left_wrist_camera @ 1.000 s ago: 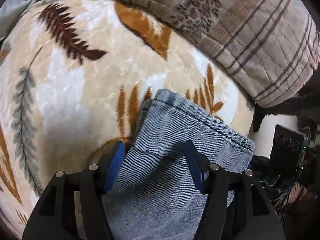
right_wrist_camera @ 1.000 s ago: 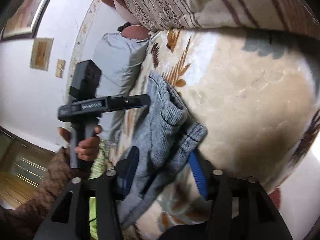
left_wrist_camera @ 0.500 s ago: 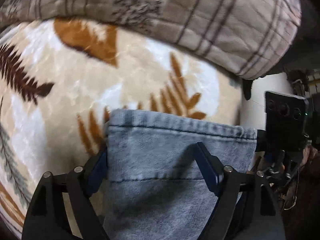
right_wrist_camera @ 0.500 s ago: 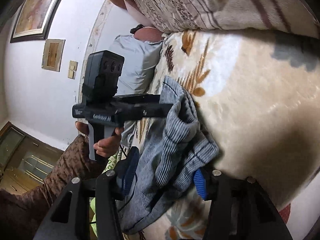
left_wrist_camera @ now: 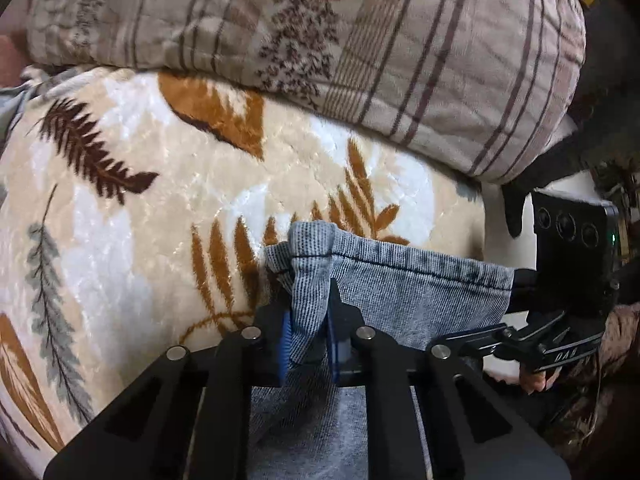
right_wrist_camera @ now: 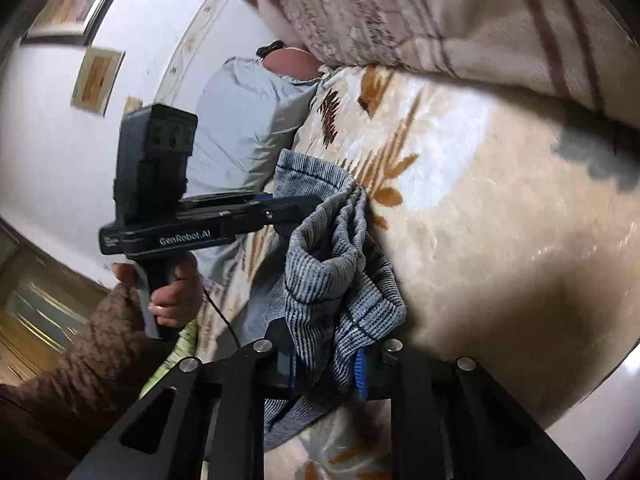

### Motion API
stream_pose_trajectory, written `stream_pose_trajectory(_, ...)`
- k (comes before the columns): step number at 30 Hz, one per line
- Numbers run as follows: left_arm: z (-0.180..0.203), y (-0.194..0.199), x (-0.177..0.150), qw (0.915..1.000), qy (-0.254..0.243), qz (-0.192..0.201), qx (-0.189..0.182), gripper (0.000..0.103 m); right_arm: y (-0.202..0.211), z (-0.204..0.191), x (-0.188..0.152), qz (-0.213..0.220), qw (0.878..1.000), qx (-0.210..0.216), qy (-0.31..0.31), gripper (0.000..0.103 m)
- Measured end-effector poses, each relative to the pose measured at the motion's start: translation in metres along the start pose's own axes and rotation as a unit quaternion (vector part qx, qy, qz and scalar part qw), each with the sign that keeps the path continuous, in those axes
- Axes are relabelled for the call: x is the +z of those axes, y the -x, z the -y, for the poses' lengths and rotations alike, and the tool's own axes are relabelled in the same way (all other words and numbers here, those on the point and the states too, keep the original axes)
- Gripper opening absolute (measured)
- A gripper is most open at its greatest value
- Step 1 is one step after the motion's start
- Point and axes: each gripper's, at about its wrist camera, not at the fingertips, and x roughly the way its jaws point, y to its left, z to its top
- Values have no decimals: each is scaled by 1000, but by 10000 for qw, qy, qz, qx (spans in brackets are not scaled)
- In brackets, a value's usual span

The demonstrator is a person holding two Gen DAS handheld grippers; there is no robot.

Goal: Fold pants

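The pants (left_wrist_camera: 404,288) are grey-blue denim and lie on a cream fleece blanket with a leaf print (left_wrist_camera: 152,208). My left gripper (left_wrist_camera: 308,344) is shut on a bunched corner of the hem edge of the pants. My right gripper (right_wrist_camera: 326,364) is shut on the other corner of the same edge, where the pants (right_wrist_camera: 336,264) are gathered in folds. The hem edge runs between the two grippers. The right gripper's body shows at the right of the left wrist view (left_wrist_camera: 572,264); the left gripper's body shows in the right wrist view (right_wrist_camera: 160,200).
A plaid and floral quilt (left_wrist_camera: 360,40) is piled along the far side of the blanket. A grey pillow (right_wrist_camera: 240,128) lies at the left end. A white wall with framed pictures (right_wrist_camera: 96,76) stands beyond. The person's hand (right_wrist_camera: 172,296) holds the left gripper's handle.
Both grippers were open around the hem edge and have closed on it. The cloth is now bunched between each pair of fingers and lifted a little off the blanket.
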Motion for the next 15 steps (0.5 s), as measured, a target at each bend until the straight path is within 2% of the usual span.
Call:
stream_pose_trajectory(10,8,75,-34,9963,340,786,103,11,14,-56,0,51,9922,-517,1136,17)
stream_pose_trajectory(15,15,107,-56,9930,518,1043,216,10,20,-82,-6,81,9879,-546,1446,17)
